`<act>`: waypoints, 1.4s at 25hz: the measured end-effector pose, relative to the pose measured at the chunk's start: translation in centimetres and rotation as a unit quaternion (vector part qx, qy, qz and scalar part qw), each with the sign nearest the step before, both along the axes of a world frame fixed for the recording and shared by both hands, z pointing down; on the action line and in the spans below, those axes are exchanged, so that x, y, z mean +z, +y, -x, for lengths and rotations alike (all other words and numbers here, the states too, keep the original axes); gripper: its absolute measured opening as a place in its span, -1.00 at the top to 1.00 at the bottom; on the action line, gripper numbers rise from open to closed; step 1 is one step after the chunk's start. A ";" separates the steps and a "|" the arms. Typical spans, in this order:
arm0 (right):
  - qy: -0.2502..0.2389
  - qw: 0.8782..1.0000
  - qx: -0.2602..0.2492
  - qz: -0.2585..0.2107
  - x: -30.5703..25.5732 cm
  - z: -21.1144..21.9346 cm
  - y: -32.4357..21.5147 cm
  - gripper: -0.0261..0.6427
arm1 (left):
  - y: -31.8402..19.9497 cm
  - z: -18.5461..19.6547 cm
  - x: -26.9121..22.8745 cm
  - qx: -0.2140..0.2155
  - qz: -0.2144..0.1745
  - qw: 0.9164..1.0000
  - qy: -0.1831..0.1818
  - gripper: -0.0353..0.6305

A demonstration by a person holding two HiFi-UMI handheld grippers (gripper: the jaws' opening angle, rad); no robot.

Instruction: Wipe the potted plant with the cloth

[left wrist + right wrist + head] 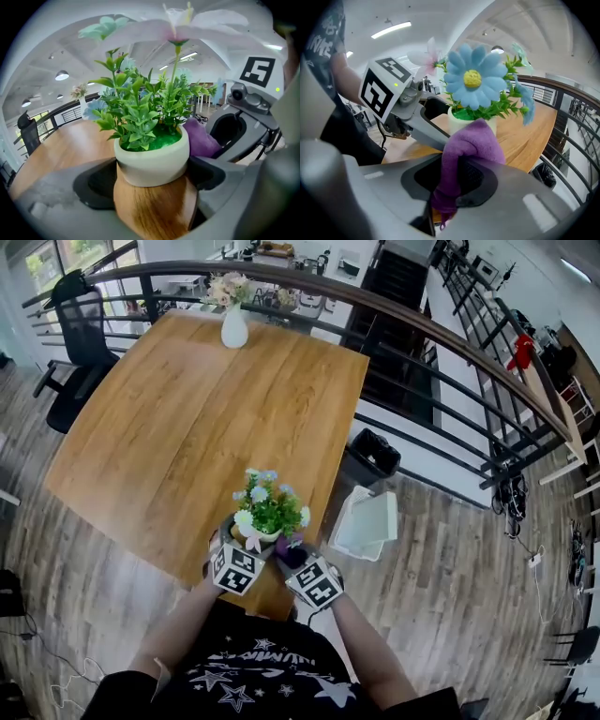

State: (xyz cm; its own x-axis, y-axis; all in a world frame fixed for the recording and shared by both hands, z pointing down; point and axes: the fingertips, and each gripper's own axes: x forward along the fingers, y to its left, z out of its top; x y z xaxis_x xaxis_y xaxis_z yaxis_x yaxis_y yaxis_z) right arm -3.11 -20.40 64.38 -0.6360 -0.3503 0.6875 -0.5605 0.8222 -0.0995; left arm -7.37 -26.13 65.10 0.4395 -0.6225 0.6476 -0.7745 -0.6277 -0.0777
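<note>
A wooden table [178, 418] takes up the centre of the room. A dark railing [422, 324] curves past its far and right sides. A black office chair [80, 334] stands at the far left corner, and a white open container [367, 523] sits on the floor just beside the table's right edge.

The person stands at the near edge with both grippers raised side by side. The left gripper [152, 187] is clenched on the potted plant [270, 510], with one jaw on each side of the pot's wood-grain lower body, below the white upper band. The plant is at the near edge of the table; whether the pot rests on the tabletop cannot be determined. It carries green foliage with pale blue, white and pink flowers.

The right gripper [457, 187] grasps the cloth [471, 145], a purple piece bunched between the jaws. Its upper fold bulges forward against the right side of the pot's white band.

A white vase [234, 329] with pale flowers stands at the far end of the table, well apart from the plant.
</note>
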 end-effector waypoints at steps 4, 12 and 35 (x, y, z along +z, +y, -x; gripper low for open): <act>0.002 1.000 0.000 0.000 -0.1 -0.2 0.0 0.67 | 0.1 -0.1 -0.1 -0.004 0.002 1.000 -0.001 -0.62; 0.014 1.000 0.019 -0.003 0.3 -1.2 -0.7 0.67 | 1.5 0.1 -0.1 -0.003 0.018 1.000 0.008 -0.53; 0.042 0.994 0.094 -0.036 0.5 -3.4 -5.7 0.67 | 5.2 1.7 -0.3 0.073 0.055 0.996 0.019 -0.51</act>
